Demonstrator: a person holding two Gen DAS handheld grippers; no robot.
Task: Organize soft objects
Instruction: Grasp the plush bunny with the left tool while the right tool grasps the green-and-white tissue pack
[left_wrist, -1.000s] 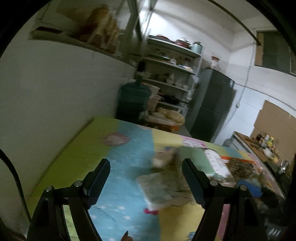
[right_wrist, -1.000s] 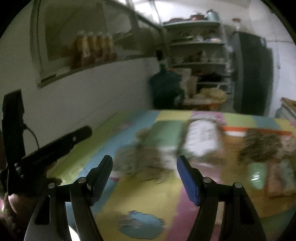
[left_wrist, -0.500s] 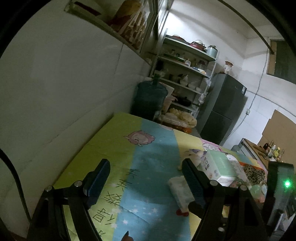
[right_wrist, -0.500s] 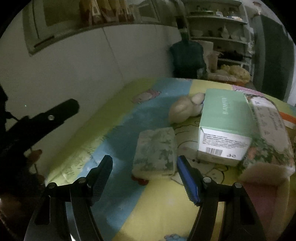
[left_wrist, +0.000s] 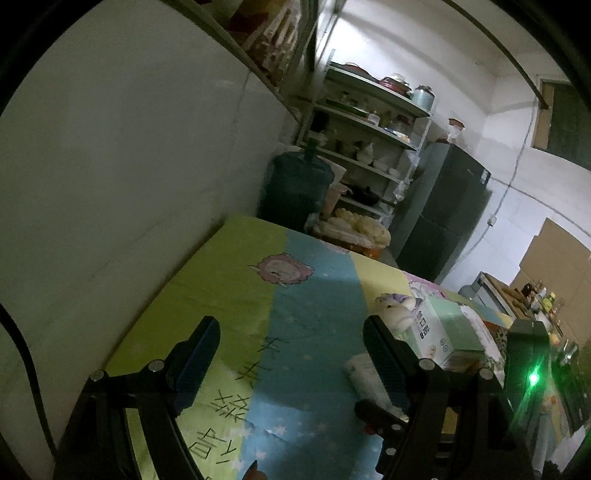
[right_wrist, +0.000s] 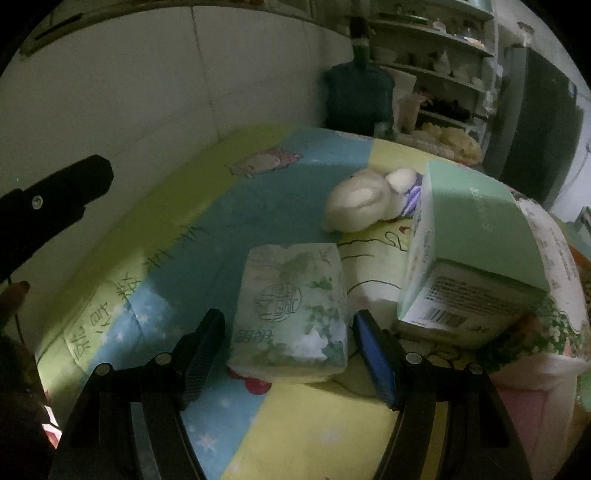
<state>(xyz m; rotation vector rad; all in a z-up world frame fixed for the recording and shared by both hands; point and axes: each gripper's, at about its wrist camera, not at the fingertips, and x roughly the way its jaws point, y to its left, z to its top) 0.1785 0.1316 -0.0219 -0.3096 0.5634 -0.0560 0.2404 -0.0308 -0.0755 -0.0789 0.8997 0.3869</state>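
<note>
A dim kitchen storeroom, where a table is covered by a cartoon-print play mat in green, blue and yellow panels. The right gripper hangs just above the mat with its jaws spread to either side of a soft tissue pack printed with pale green flowers; the jaws have just been narrowing a little, with the pack between them, yet a sliver of space shows on each side and the pads do not press on it. The pack lies flat on the blue and yellow panels, near the front of the mat. Beyond it a white plush rabbit lies on its side, touching a mint-green tissue box that rests tilted on top of a larger floral-wrapped pack.

The left gripper is held over the green and blue panels by the white wall, its jaws wide apart with nothing between them. In its view the plush rabbit and the mint-green box sit beyond its right finger, and the tissue pack peeks out beside that finger. Past the far end of the mat stand a large water jug, a shelving rack of crockery and a dark refrigerator.
</note>
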